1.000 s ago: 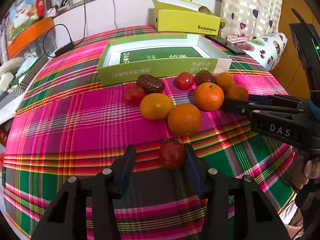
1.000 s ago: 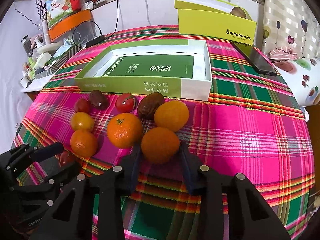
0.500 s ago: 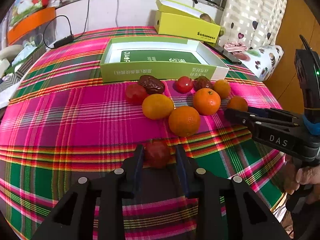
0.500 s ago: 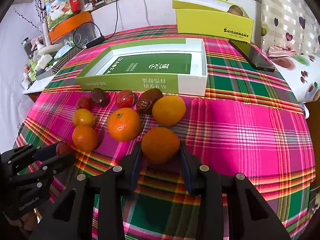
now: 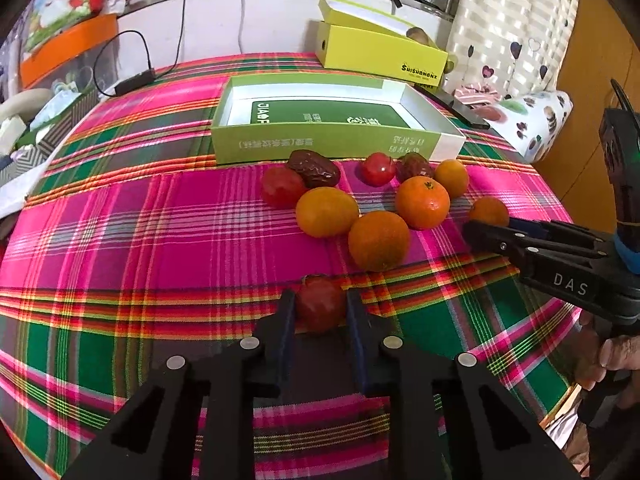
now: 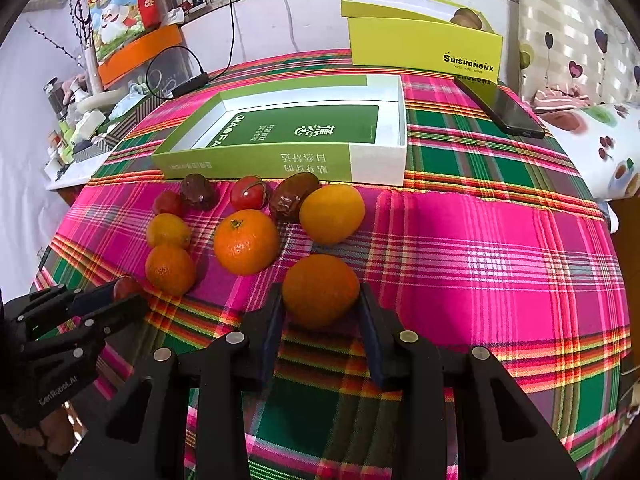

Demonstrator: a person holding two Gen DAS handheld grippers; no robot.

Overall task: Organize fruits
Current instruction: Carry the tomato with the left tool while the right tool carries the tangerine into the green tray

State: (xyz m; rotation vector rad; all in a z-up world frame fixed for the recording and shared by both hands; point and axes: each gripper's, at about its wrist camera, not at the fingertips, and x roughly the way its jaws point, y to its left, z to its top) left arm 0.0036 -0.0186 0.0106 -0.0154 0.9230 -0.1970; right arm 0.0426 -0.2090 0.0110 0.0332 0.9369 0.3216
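**Both my grippers closed on fruit at the near edge of the table**

My left gripper (image 5: 320, 306) has just been closing, and its pads now press both sides of a small red tomato (image 5: 320, 302) that sits on the plaid tablecloth (image 5: 160, 232). The tomato's lower part is hidden behind my fingers (image 5: 282, 328). My right gripper (image 6: 320, 308) holds an orange (image 6: 320, 290) between its pads, narrow enough to touch both flanks; I cannot tell whether the orange is lifted off the cloth.

Just beyond lies the rest of the fruit: another stemmed orange (image 6: 246, 242), a yellower citrus (image 6: 332, 213), two small mandarins (image 6: 170, 268) touching each other, two wrinkled brown dates (image 6: 294, 200), and further small tomatoes (image 6: 248, 192). From the left camera, my right gripper's arm partly covers one mandarin.

Behind the fruit stands an open green-and-white box (image 6: 376, 164), close to the dates. Farther back is a yellow box (image 6: 424, 48) holding something brown I cannot identify, and a dark phone (image 6: 500, 110) beside it. A hand (image 5: 616, 354) shows at the right edge, cut off.
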